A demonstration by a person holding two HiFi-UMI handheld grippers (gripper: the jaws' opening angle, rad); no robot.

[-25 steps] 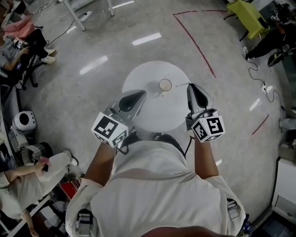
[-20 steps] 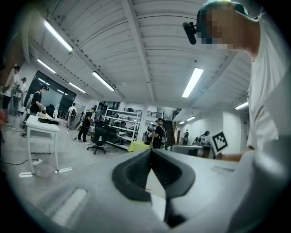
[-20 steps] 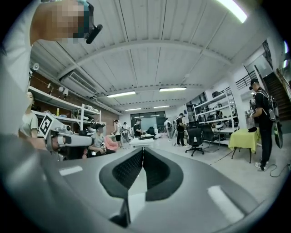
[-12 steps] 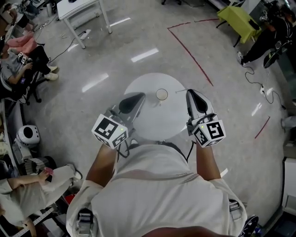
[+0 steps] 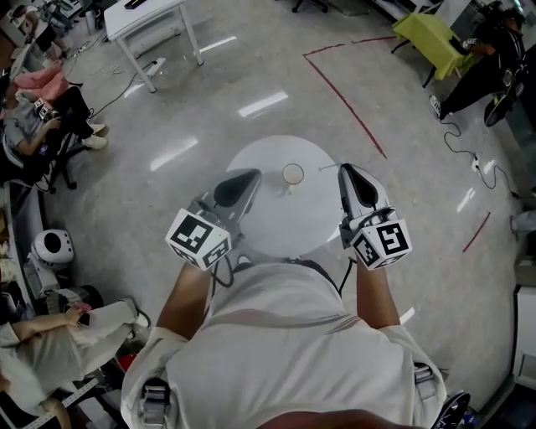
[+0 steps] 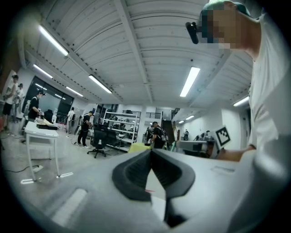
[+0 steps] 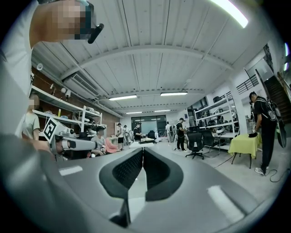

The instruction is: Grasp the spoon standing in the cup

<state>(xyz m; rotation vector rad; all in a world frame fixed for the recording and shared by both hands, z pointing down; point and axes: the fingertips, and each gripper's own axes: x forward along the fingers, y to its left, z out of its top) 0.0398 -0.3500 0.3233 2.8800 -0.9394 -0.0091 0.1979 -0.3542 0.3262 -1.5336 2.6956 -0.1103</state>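
A small pale cup (image 5: 292, 174) stands near the far side of the round white table (image 5: 276, 222) in the head view. A thin pale utensil (image 5: 330, 166), probably the spoon, shows just right of the cup, near the table's right edge. My left gripper (image 5: 249, 175) hovers left of the cup, jaws shut and empty. My right gripper (image 5: 347, 169) hangs right of the cup beside the utensil, also shut and empty. In both gripper views the jaws meet at their tips, left gripper (image 6: 151, 151) and right gripper (image 7: 143, 149), which look out across the room; neither shows cup or table.
Glossy grey floor surrounds the table, with red tape lines (image 5: 345, 96) beyond it. A white table (image 5: 151, 18) stands at upper left and seated people (image 5: 38, 109) are at the left. A yellow-green cloth-covered stand (image 5: 437, 35) and cables (image 5: 469, 151) lie to the right.
The head view has shifted, so the table and cup sit lower in the frame. Both grippers keep their places beside the cup, still shut.
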